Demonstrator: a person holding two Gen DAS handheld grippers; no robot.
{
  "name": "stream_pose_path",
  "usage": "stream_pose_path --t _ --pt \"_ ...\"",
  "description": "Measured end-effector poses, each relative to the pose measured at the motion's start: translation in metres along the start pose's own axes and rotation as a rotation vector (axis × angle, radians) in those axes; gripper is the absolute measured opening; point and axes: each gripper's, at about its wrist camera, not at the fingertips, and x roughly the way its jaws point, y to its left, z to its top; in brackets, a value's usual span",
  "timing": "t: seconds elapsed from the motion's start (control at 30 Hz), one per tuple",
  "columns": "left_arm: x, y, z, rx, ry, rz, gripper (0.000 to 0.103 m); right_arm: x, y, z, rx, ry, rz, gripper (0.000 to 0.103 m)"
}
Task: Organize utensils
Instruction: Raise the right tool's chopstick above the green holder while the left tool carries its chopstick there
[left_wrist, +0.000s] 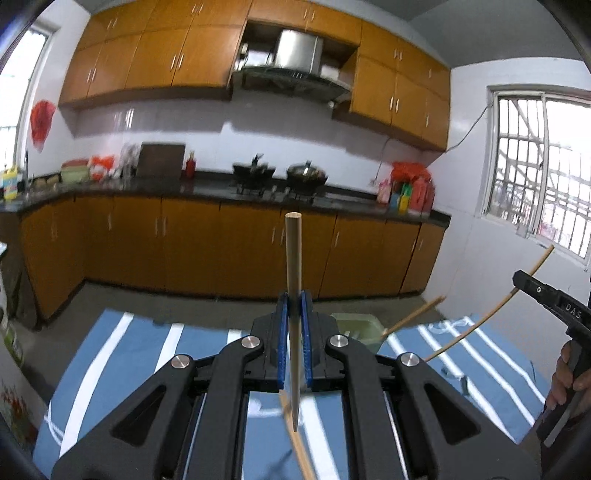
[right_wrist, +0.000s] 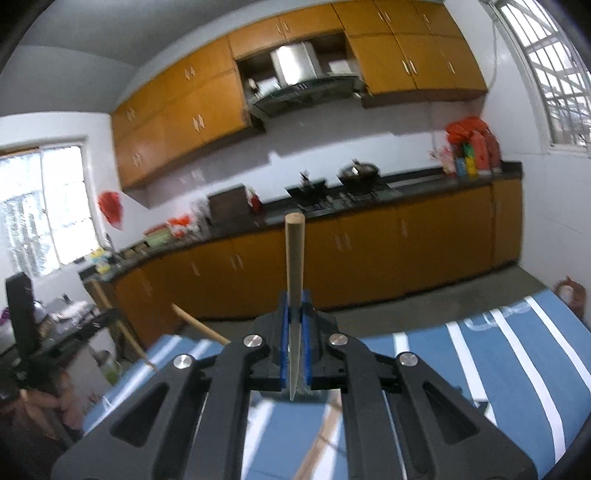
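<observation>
Hanging above the blue striped tablecloth (left_wrist: 122, 354), both claws clamped tight: left gripper (left_wrist: 294, 332) pinching one wooden chopstick (left_wrist: 293, 258) upright between its blue pads, thick end up; right gripper (right_wrist: 294, 332) pinching another chopstick (right_wrist: 294, 254) the same way.

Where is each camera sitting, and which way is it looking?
Left wrist view: sits on the left tool, looking along its thin wooden chopstick toward the orange kitchen cabinets; the right tool and a hand show at the right edge.
Right wrist view: sits on the right tool, facing the same cabinets along its own pale wooden chopstick; a hand shows at the lower left.
Shared: blue cloth with white stripes, steel range hood.
</observation>
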Motion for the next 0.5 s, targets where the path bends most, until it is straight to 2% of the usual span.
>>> stream_pose_path --t 0.13,0.23,0.4,0.5 --pt "0.008 -0.016 0.020 -0.008 -0.073 -0.005 0.007 0.009 0.017 0.016 -0.039 -0.070 -0.010 0.008" --pt "0.019 -0.025 0.033 -0.029 -0.128 0.002 0.007 0.026 0.024 0.021 -0.061 -0.084 -0.026 0.008" --pt "0.041 -0.031 0.040 -0.061 -0.205 0.041 0.007 0.063 0.023 0.018 -0.079 -0.043 -0.055 0.008" --pt "0.052 -0.034 0.034 -0.070 -0.221 0.055 0.007 0.083 0.017 0.013 -0.066 -0.011 -0.066 0.008"
